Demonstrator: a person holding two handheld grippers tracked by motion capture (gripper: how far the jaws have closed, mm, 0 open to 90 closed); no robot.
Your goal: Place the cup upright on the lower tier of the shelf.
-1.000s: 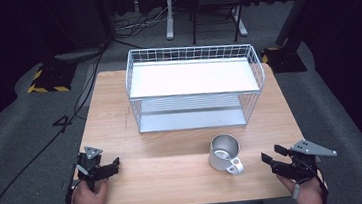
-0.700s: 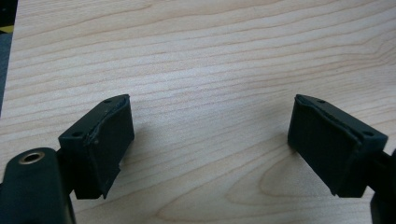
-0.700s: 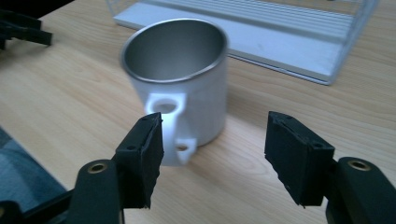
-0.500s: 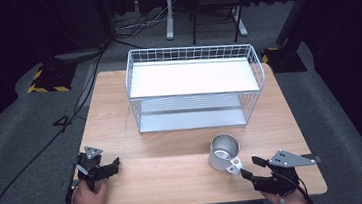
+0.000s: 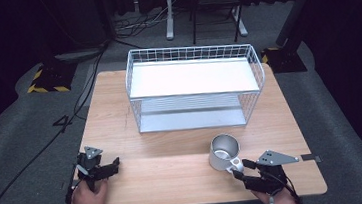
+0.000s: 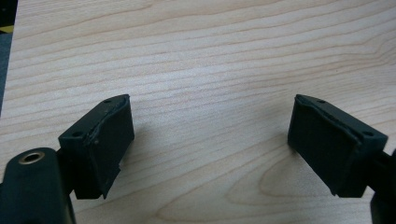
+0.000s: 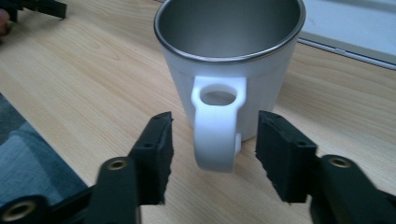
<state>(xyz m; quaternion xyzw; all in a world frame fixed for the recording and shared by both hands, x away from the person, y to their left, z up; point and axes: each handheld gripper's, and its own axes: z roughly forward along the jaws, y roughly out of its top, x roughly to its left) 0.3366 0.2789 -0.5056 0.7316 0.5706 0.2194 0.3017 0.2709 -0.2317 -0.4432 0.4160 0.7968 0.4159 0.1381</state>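
Observation:
A white mug (image 5: 223, 151) with a steel inside stands upright on the wooden table (image 5: 175, 163), its white handle (image 7: 217, 126) turned toward me. My right gripper (image 5: 240, 169) is open, and its jaws stand either side of the handle (image 5: 234, 165) without touching it. In the right gripper view the mug (image 7: 233, 60) is close ahead of that gripper (image 7: 212, 156). My left gripper (image 5: 111, 166) rests open at the table's front left, over bare wood (image 6: 210, 84), with nothing between its jaws (image 6: 208, 144).
A white wire basket shelf (image 5: 195, 85) with two levels stands at the back middle of the table. Dark floor with cables surrounds the table. A small dark tag (image 5: 311, 158) lies near the right edge.
My right gripper has moved left and forward to the mug, bringing its jaws around the handle. The left gripper has stayed where it was.

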